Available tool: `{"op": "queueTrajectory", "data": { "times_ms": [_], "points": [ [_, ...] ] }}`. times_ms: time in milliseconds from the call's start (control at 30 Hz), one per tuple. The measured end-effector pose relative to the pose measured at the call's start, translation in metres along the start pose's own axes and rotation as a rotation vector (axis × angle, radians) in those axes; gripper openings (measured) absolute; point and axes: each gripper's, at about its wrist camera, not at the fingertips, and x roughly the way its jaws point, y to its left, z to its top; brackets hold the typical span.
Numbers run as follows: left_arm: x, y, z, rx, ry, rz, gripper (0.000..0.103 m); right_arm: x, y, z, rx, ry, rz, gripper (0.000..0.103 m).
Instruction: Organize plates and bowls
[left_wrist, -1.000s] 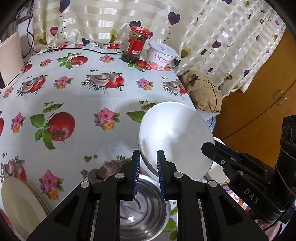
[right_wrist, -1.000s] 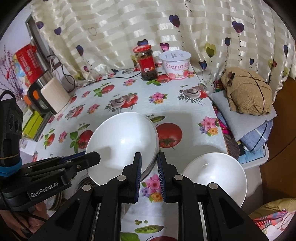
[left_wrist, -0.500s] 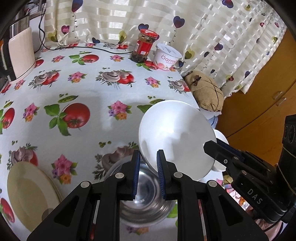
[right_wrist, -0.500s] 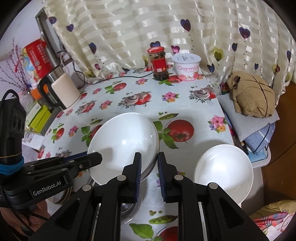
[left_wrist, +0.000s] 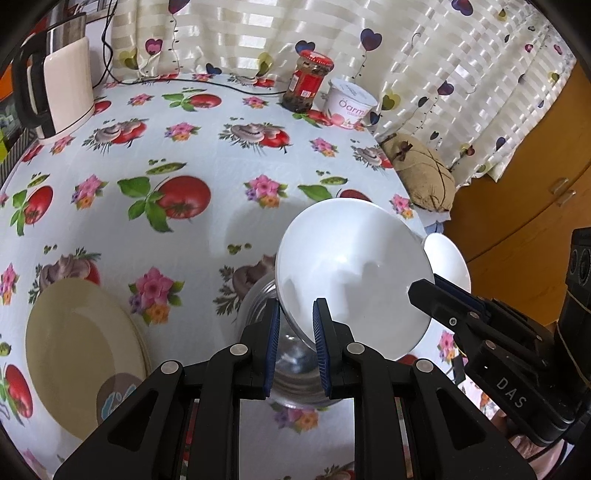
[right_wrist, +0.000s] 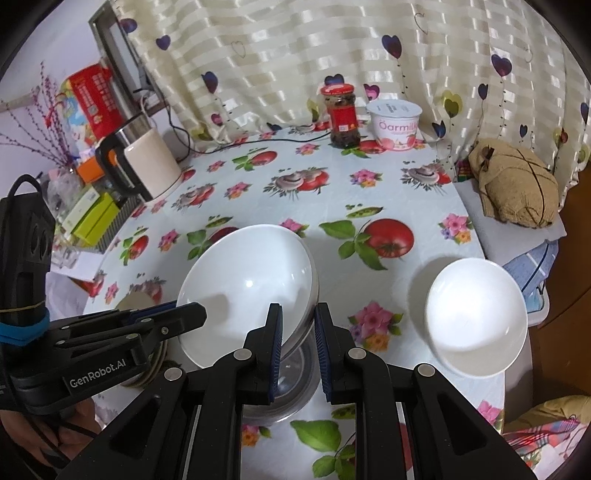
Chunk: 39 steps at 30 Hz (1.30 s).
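Both grippers, left gripper (left_wrist: 295, 325) and right gripper (right_wrist: 298, 325), clamped on white bowl (left_wrist: 351, 273) rim, carried above steel bowl (left_wrist: 295, 384). Next, by judgement: lower level, nest, release.

Left gripper (left_wrist: 295, 334) gripping near rim of white bowl (left_wrist: 351, 273), tilted above steel bowl (left_wrist: 291, 373). Right gripper (left_wrist: 424, 291) clamping bowl's opposite rim. Cream plates (left_wrist: 83, 354) lying on tablecloth (left_wrist: 207, 147) at left. Jar (left_wrist: 308, 86), yoghurt tub (left_wrist: 351, 103) standing far behind.
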Motion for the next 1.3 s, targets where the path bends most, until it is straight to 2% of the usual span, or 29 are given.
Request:
{"op": "queueTrajectory", "data": {
  "times_ms": [600, 1300],
  "points": [
    [0.015, 0.011, -0.02, -0.003, 0.056, 0.037, 0.019, 0.019, 0.002, -0.025, 0.002, 0.072, 0.02, 0.018],
    [0.02, 0.014, -0.022, -0.003, 0.067, 0.013, 0.019, 0.032, -0.002, -0.031, 0.004, 0.114, 0.02, 0.02]
  ]
}}
